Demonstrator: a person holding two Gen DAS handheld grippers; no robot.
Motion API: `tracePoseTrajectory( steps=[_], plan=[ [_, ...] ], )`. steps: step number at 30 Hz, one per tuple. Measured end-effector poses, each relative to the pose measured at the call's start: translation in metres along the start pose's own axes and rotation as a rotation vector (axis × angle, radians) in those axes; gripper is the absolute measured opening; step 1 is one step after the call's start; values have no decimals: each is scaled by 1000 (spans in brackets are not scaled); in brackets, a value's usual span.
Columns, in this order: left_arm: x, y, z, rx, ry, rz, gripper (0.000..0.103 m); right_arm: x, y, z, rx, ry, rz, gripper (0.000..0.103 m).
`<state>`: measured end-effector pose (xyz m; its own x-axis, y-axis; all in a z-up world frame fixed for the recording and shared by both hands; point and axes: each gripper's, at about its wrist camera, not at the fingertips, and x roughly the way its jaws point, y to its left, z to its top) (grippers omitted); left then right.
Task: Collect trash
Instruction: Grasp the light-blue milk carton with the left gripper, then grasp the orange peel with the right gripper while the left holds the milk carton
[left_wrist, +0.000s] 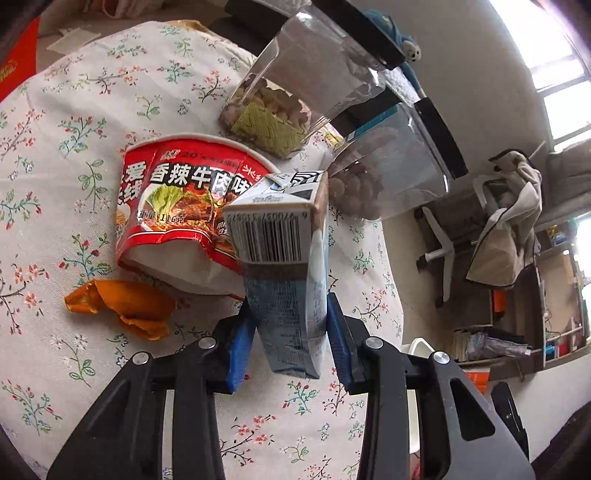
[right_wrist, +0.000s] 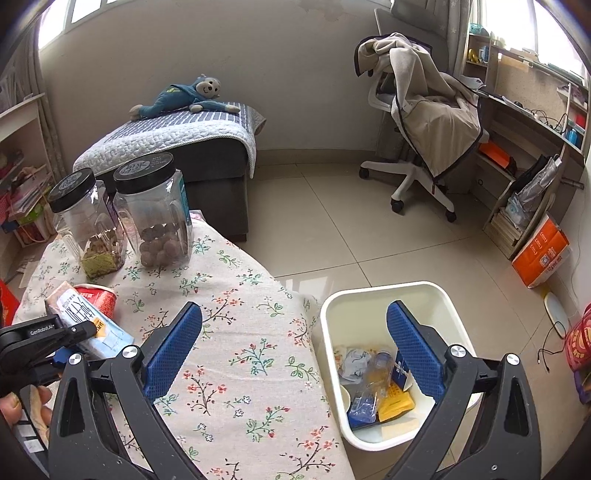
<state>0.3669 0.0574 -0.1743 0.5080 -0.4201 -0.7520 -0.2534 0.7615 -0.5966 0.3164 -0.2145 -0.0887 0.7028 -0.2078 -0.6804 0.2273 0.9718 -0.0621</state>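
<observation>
Left gripper (left_wrist: 290, 328) clamps the milk carton (left_wrist: 284, 266) above the table (left_wrist: 55, 166), right gripper (right_wrist: 295, 347) hangs open and empty; carry step, next probably swing the carton over the white bin (right_wrist: 384, 295) and release.

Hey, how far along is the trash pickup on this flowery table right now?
Partly done. The white plastic bin beside the table already holds wrappers and a bottle. In hand: the left gripper is shut on a blue-and-white drink carton. The right gripper is open and holds nothing. Left on the floral tablecloth: the red instant-noodle cup and an orange crumpled wrapper.
</observation>
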Motion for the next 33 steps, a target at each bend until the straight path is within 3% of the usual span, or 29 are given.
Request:
tracePoseTrajectory(
  steps=[3,5,9,14,18,22,26,28,32,33],
  plan=[
    [-32,-8,0,76,-30,3,35,6,9,-1,21,32,42,96],
    [-61,-14,-1,133,-90,8,31,11,20,-3,23,57,83,96],
    [-112,-18,1,250,-194,50,30,23,50,-11,25,129,169,96],
    [-115,10,2,313,-117,215,30,37,87,-30,97,269,312,96],
    [-89,59,3,291,53,346,31,40,114,-43,77,306,332,96],
    [-75,97,3,255,167,382,31,42,129,-50,41,320,329,96],
    [-68,119,6,228,219,410,34,48,137,-54,29,338,329,96],
    [-64,128,6,209,262,410,40,51,141,-56,23,350,334,96],
    [-62,131,2,238,256,444,40,54,152,-60,2,366,352,96],
    [-63,129,2,259,245,450,35,55,156,-61,-1,373,362,96]
  ],
)
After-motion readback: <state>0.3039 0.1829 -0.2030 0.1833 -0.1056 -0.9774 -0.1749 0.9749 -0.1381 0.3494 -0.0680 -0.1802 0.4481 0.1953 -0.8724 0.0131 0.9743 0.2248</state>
